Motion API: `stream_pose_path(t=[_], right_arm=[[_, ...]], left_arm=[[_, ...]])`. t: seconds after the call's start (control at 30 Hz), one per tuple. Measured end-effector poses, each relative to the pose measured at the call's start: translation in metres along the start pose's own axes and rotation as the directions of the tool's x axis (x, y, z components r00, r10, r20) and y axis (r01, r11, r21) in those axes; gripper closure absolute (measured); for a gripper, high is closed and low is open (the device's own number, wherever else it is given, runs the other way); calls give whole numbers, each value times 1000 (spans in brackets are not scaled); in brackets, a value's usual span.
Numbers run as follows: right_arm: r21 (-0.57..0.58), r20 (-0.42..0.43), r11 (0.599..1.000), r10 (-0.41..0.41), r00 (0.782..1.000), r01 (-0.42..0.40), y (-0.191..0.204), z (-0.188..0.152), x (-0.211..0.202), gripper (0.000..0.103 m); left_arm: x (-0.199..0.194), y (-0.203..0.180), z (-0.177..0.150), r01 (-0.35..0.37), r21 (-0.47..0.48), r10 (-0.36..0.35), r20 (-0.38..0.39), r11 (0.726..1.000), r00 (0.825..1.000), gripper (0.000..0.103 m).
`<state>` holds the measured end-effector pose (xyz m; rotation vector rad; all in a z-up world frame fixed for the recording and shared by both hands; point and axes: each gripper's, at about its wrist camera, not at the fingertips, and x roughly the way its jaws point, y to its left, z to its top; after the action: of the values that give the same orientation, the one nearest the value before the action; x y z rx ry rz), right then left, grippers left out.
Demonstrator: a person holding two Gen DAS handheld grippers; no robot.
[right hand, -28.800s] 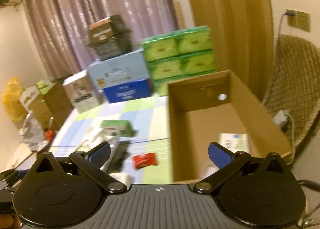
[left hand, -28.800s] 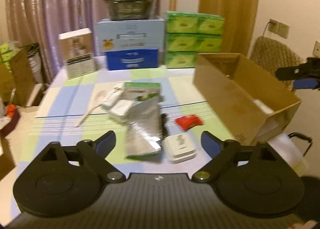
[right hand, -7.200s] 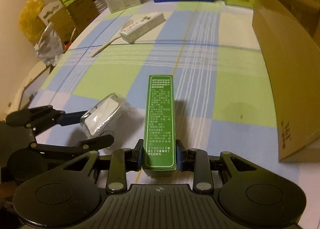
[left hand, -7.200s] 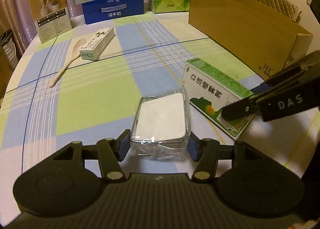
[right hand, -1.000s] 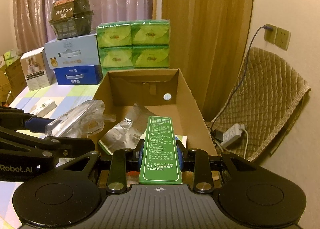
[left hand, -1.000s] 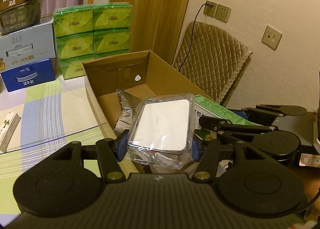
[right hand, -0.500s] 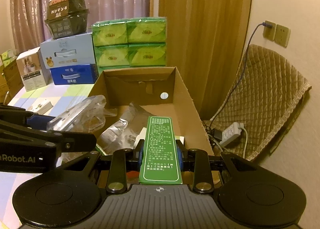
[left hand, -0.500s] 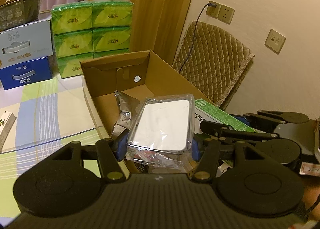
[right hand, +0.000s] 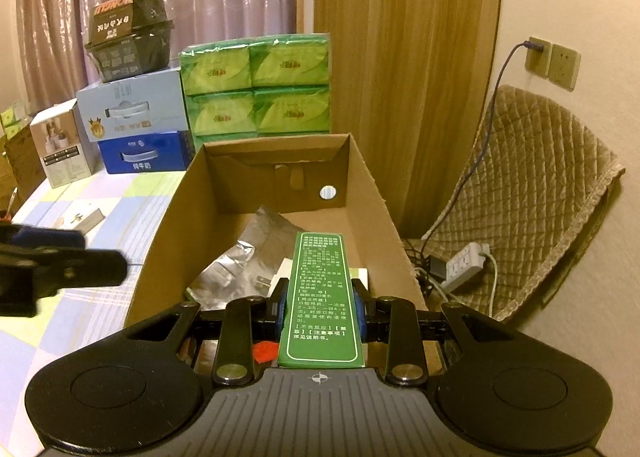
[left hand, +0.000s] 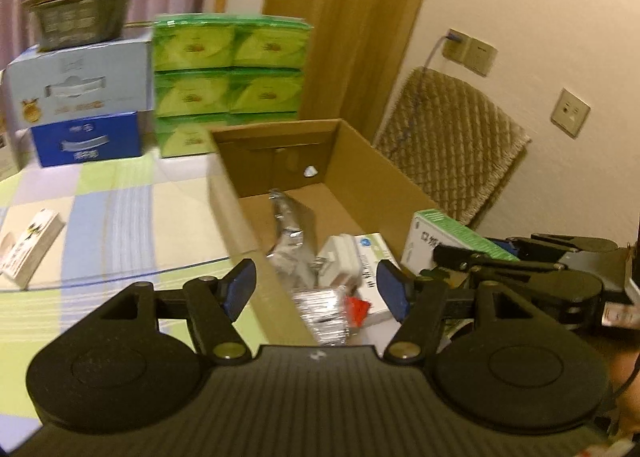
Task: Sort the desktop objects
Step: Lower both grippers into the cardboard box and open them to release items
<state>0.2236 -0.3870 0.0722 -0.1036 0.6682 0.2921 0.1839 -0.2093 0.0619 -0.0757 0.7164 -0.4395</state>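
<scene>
My left gripper (left hand: 316, 285) stands open above the near end of the brown cardboard box (left hand: 376, 185). Right below its fingers, inside the box, lies the clear plastic-wrapped case (left hand: 324, 313), beside a red packet (left hand: 356, 309), a white carton (left hand: 368, 257) and a silver foil pouch (left hand: 290, 233). My right gripper (right hand: 320, 309) is shut on the long green box (right hand: 320, 297) and holds it over the cardboard box (right hand: 276, 177). The green box (left hand: 444, 229) also shows at the right of the left wrist view.
A small white carton (left hand: 32, 245) lies on the checked tablecloth to the left. Green tissue packs (left hand: 228, 77) and blue milk cartons (left hand: 86, 137) are stacked behind the box. A quilted chair (right hand: 540, 185) and a power strip (right hand: 464, 261) are on the right.
My left gripper has opened and let go of the clear plastic-wrapped case, which now lies in the cardboard box. The right gripper still grips the green box over the box.
</scene>
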Motion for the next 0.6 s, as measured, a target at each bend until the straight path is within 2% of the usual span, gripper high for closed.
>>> stream_pose_path(t=[0.17,0.2,0.23,0.3,0.43,0.6], right_arm=[[30,34,999,19,999,-20,1,11,7,75],[43,49,999,25,999,-27,0,14,8,70],[60,54,998,27,998,-30,-3,16,9,54],[99,68,994,31,997,-38,-6,18,6,41],[106,69,993,36,997,-43,-5,15,-2,40],[145,70,988,45,997,-55,1,-2,-20,31]], left_arm=[[-11,19,-10,-29,-26,29,-2,999,1000,36],[-13,22,-13,-32,-31,32,-4,999,999,35],[-14,26,-16,-35,-34,35,-6,999,999,34],[-17,32,-21,-43,-40,43,-13,998,999,32],[-24,46,-33,-62,-56,61,-21,997,998,27],[-38,65,-47,-89,-91,86,-30,992,996,22]])
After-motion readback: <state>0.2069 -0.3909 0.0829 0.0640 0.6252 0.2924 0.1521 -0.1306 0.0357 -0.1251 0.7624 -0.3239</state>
